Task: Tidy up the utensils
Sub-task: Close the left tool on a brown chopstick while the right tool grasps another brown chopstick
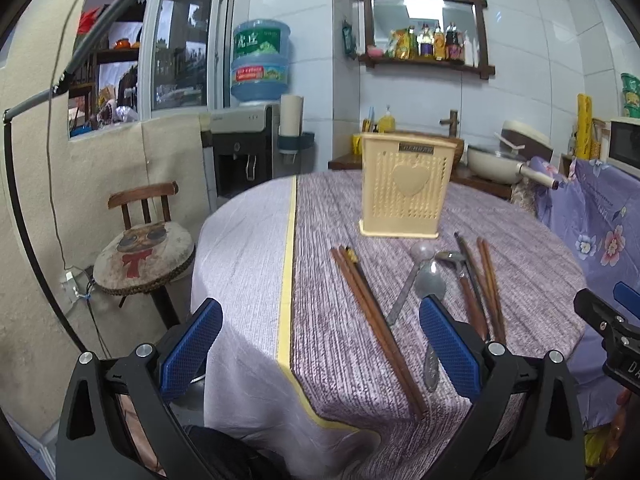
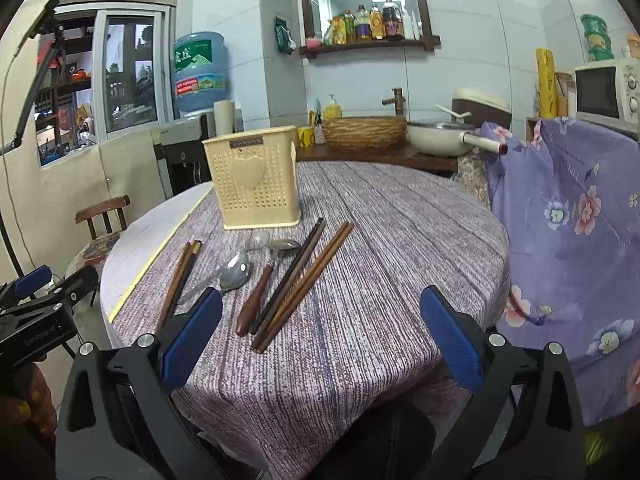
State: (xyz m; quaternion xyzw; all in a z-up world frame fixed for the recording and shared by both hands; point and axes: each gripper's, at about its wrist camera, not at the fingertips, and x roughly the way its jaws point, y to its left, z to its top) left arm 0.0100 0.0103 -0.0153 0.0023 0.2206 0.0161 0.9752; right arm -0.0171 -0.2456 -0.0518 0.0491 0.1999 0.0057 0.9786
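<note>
A cream plastic utensil holder [image 1: 406, 186] [image 2: 256, 182] with a heart on its front stands upright on the round table. Before it lie a brown chopstick pair [image 1: 376, 320] [image 2: 180, 278], two metal spoons [image 1: 428, 280] [image 2: 236, 272], a wooden-handled spoon [image 1: 466, 284] [image 2: 260, 288] and more chopsticks [image 1: 490, 288] [image 2: 304, 280]. My left gripper [image 1: 320, 348] hovers open over the near table edge, with the left chopstick pair running between its blue pads. My right gripper [image 2: 320, 336] is open over the near right part of the table, holding nothing.
The table wears a purple striped cloth [image 2: 380, 240] over a white one. A chair with a round cushion [image 1: 144, 252] stands left, a water dispenser [image 1: 248, 148] behind. A flowered purple cover [image 2: 572, 220] drapes something on the right. Sink counter with basket [image 2: 364, 132] and pan [image 2: 440, 136] behind.
</note>
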